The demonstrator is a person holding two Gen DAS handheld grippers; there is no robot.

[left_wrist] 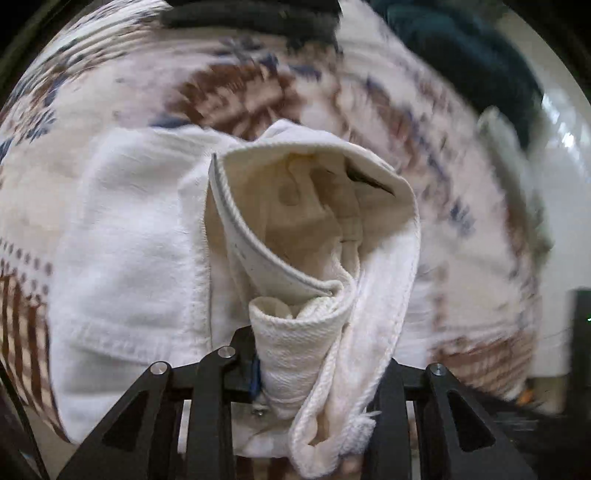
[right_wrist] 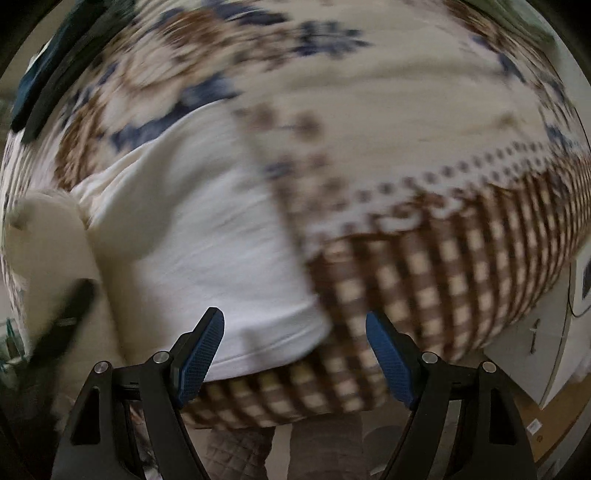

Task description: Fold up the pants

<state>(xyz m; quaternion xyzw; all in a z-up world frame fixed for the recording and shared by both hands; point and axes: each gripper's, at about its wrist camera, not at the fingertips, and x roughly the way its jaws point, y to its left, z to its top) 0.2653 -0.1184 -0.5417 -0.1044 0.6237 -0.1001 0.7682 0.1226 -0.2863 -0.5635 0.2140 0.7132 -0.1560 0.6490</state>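
Observation:
White pants [left_wrist: 129,258] lie on a patterned cloth [left_wrist: 240,92]. My left gripper [left_wrist: 295,376] is shut on the waistband of the pants, which bunches and opens like a funnel in front of the camera. In the right wrist view the white pants [right_wrist: 207,258] lie flat at the left, blurred by motion. My right gripper [right_wrist: 295,354] is open and empty just above the near edge of the pants; its blue pads [right_wrist: 199,354] stand wide apart.
The cloth [right_wrist: 424,129] has brown checks and blue-brown flower shapes and hangs over the table's near edge. A dark teal garment [left_wrist: 461,48] lies at the far right. A black object [left_wrist: 251,18] lies at the far edge.

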